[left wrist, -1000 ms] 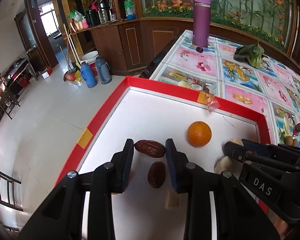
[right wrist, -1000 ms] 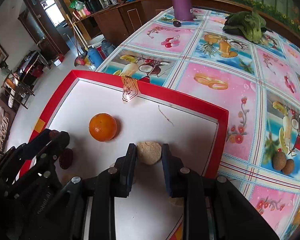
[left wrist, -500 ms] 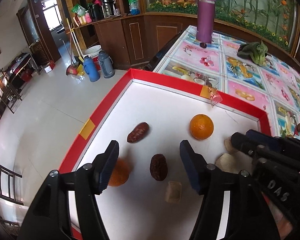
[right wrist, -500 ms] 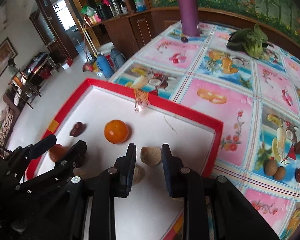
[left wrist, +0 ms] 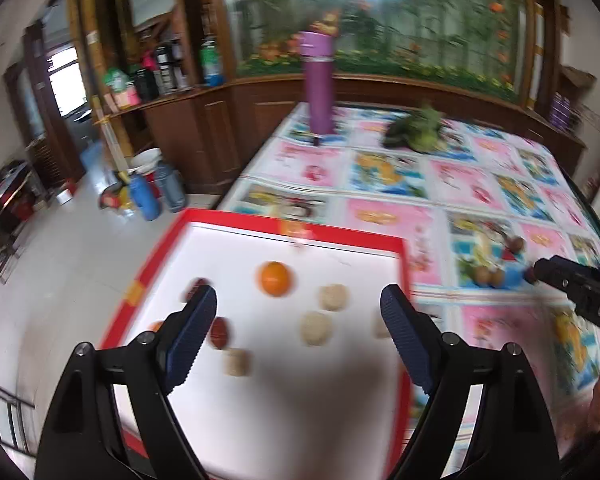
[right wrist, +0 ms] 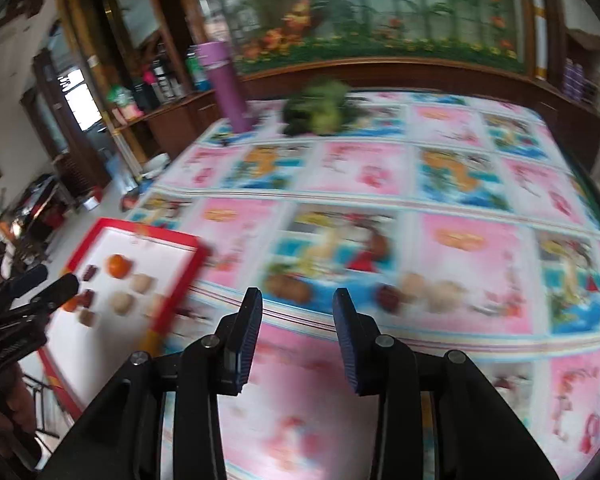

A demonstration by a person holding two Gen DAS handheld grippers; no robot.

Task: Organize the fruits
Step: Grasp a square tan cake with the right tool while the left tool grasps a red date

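Several fruits are already sitting in the red tray (left wrist: 403,264); a few, blurred, are waiting on the tablecloth (right wrist: 460,168). Left gripper (left wrist: 298,312) and right gripper (right wrist: 296,308) are both hovering spread, holding nothing.

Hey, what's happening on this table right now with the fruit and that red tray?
A person holds a two-finger tool in each hand and is sorting fruit into a red-rimmed tray. The tray holds an orange, dark red fruits and several pale round pieces. The left tool hangs open and empty above the tray. The right tool, also open and empty, is out over the patterned tablecloth, pointed toward the loose fruits lying there. Both views are motion-blurred.
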